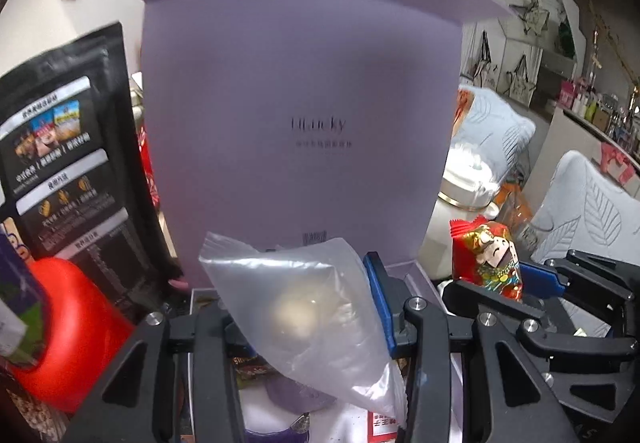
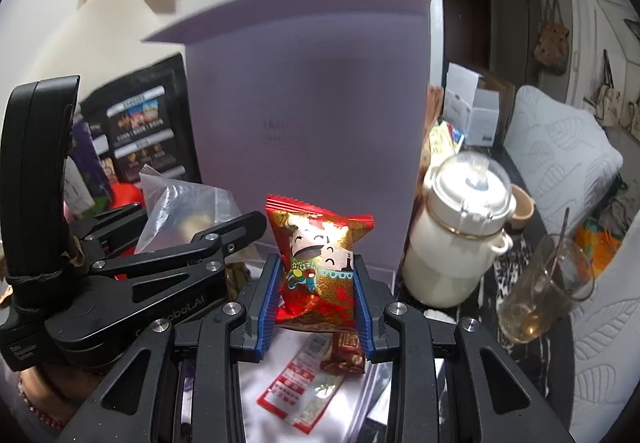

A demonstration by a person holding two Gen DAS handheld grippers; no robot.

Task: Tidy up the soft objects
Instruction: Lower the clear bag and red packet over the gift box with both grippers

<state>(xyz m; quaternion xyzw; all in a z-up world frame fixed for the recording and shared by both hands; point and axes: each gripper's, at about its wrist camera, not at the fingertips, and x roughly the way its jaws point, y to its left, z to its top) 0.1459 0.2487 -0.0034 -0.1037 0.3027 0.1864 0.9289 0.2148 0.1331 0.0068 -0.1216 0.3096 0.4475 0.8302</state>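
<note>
Between the right gripper's [image 2: 316, 295] blue pads sits the red snack packet [image 2: 318, 263].

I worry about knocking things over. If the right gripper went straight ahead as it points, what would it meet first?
Most likely the upright lilac box lid, directly behind the red cartoon snack packet that the right gripper holds. The packet would probably touch first, though depth is unclear.
</note>
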